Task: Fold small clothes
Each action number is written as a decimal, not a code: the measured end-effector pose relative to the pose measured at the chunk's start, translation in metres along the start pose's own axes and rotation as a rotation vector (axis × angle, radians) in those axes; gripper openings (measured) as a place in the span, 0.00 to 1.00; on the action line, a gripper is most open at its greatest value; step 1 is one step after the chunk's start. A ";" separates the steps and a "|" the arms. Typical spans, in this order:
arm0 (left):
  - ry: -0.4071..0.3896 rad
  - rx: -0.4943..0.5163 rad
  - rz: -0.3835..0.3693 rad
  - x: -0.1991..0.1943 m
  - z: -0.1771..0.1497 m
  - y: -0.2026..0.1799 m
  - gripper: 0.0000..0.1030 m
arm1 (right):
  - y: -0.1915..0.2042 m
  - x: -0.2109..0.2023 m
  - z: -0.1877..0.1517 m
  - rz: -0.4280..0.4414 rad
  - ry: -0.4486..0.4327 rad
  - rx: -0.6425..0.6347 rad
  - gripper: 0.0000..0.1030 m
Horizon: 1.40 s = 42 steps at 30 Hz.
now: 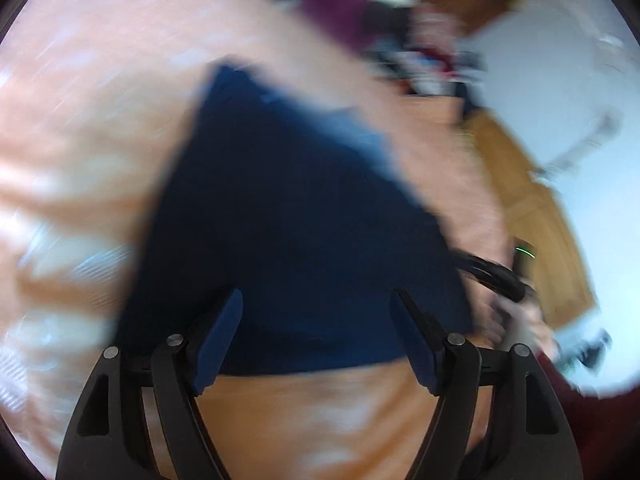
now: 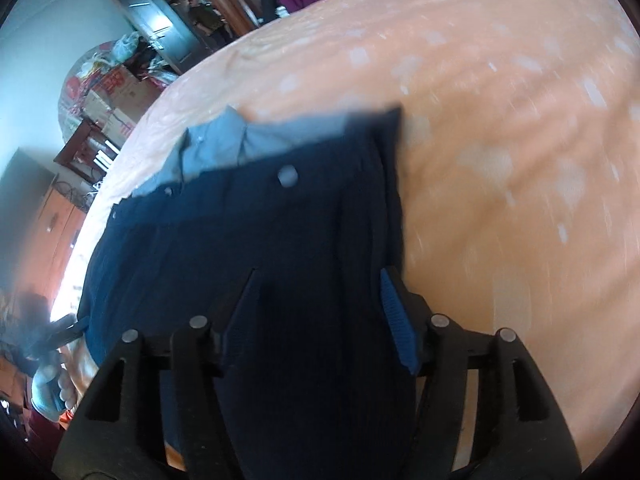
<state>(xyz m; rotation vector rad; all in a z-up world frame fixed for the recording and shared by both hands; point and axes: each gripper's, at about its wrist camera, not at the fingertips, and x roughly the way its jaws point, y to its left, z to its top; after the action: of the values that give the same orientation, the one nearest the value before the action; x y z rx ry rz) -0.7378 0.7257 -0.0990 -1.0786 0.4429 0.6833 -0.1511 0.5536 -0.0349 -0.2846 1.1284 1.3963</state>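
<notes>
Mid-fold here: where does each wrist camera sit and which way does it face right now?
Left wrist: behind the open left gripper, looking down its fingers at the navy garment on the peach bedspread; heavily blurred, with the other hand at right.
Right wrist: behind the open right gripper, facing across the bed toward a cluttered room; the garment's grey collar shows, and a hand at lower left.
Shared: both see the same navy garment and the bedspread.

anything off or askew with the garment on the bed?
Mostly tidy. The navy garment lies flat on the peach bedspread, but a lighter blue inner layer sticks out unevenly past its far edge, with one corner poking up. No damage visible.
</notes>
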 end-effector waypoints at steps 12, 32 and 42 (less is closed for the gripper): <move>-0.195 -0.289 -0.113 -0.056 -0.055 0.014 0.87 | -0.001 -0.042 -0.068 0.005 -0.028 0.164 0.72; -0.340 -0.344 0.101 -0.048 -0.052 -0.003 0.88 | 0.067 -0.055 -0.061 -0.027 -0.040 -0.088 0.72; -0.456 -0.357 0.102 -0.123 -0.070 0.032 0.89 | 0.335 0.021 -0.086 0.391 0.131 -0.701 0.37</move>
<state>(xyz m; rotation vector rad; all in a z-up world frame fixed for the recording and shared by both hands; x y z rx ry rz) -0.8486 0.6368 -0.0712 -1.1936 -0.0215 1.0966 -0.4841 0.5813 0.0551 -0.6871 0.7828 2.1295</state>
